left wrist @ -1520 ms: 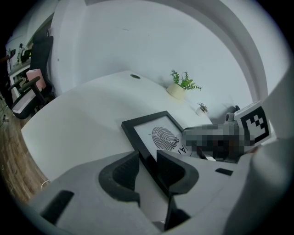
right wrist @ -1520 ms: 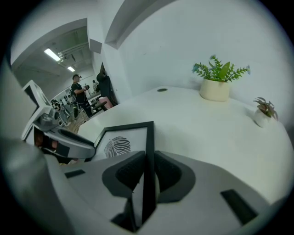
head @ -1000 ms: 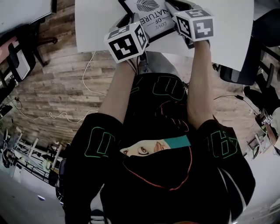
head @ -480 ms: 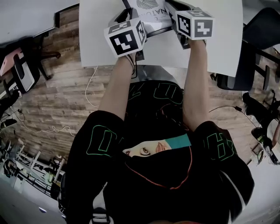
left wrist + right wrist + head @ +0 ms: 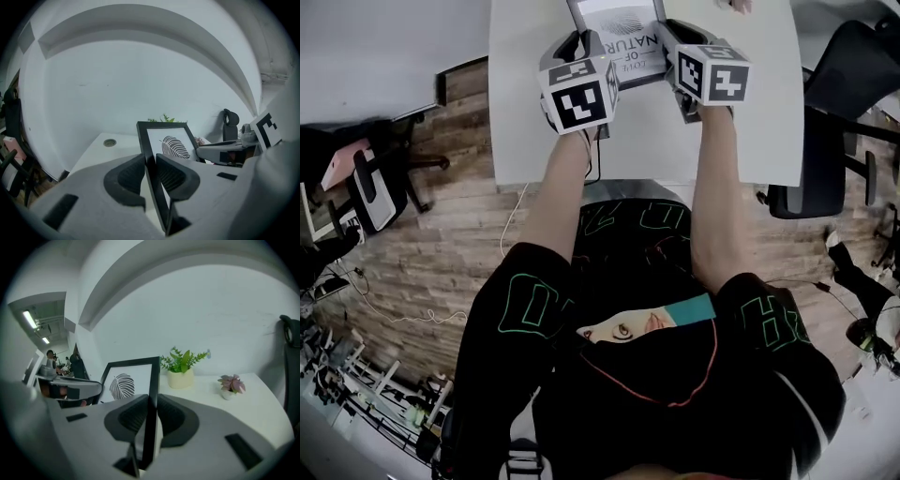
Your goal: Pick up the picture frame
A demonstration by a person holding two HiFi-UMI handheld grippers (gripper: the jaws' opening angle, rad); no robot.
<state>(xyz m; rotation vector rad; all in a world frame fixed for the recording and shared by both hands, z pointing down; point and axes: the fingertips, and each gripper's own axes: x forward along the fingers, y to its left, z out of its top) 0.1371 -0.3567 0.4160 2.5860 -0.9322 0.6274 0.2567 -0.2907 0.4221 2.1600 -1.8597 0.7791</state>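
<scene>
The picture frame [image 5: 619,37], black-edged with a leaf print, is held up over the white table [image 5: 750,122], one gripper on each side. My left gripper [image 5: 583,47] grips its left edge. In the left gripper view the pads press on that black edge [image 5: 149,154], and the leaf print [image 5: 171,145] shows beyond them. My right gripper [image 5: 667,36] is shut on the right edge. The right gripper view shows that edge [image 5: 152,394] clamped between the jaws, with the print [image 5: 124,383] to the left. Each gripper also appears in the other's view: the right gripper [image 5: 225,150] and the left gripper [image 5: 70,387].
A green plant in a cream pot [image 5: 182,369] and a small pink plant [image 5: 230,385] stand at the back of the table by the wall. A round cable hole [image 5: 109,142] is in the tabletop. Black chairs [image 5: 853,84] stand to the right, and cables lie on the wooden floor.
Both grippers have risen together with the picture frame between them, and the frame now stands more upright. The head view has shifted, so more of the table shows.
</scene>
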